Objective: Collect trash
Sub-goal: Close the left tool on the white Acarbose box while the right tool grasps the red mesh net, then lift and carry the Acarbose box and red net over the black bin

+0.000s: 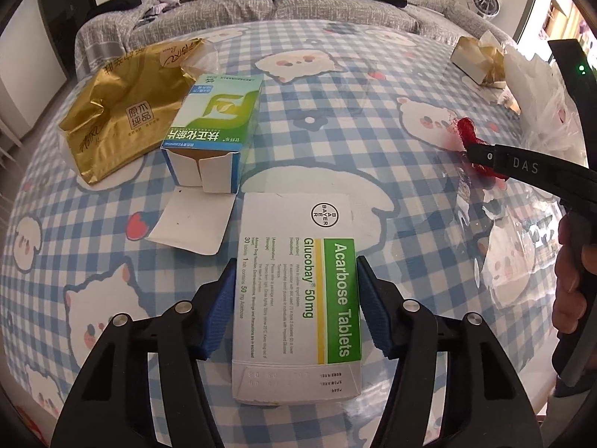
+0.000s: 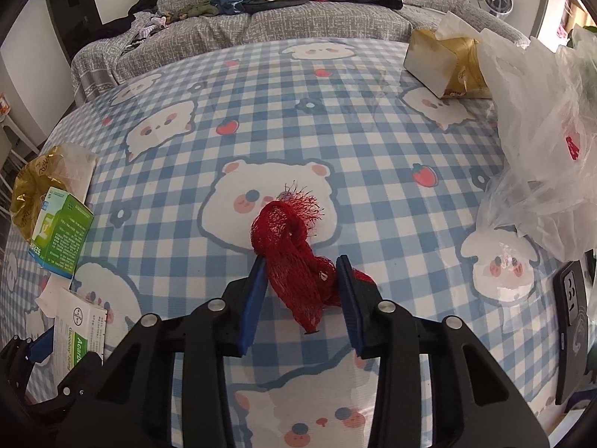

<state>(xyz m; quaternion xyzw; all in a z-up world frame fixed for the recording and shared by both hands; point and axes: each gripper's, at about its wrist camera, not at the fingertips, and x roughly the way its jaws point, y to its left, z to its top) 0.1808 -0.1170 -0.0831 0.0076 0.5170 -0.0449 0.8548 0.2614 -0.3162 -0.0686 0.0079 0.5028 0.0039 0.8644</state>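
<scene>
My left gripper (image 1: 296, 272) has its blue pads against both sides of a white and green Acarbose tablet box (image 1: 298, 298) lying on the checked tablecloth (image 1: 335, 142). My right gripper (image 2: 301, 272) has its pads around a red mesh net (image 2: 294, 257) on the cloth; the net fills the gap and touches both pads. The net (image 1: 472, 134) and right gripper also show at the right of the left wrist view. A green and blue open carton (image 1: 216, 123) and a gold foil bag (image 1: 127, 104) lie at the left.
A clear plastic bag (image 2: 541, 130) is bunched at the right edge of the table. A gold tissue pack (image 2: 444, 63) stands at the back right. A dark device (image 2: 571, 321) lies at the right front. A grey sofa (image 2: 261, 22) with clothes is behind the table.
</scene>
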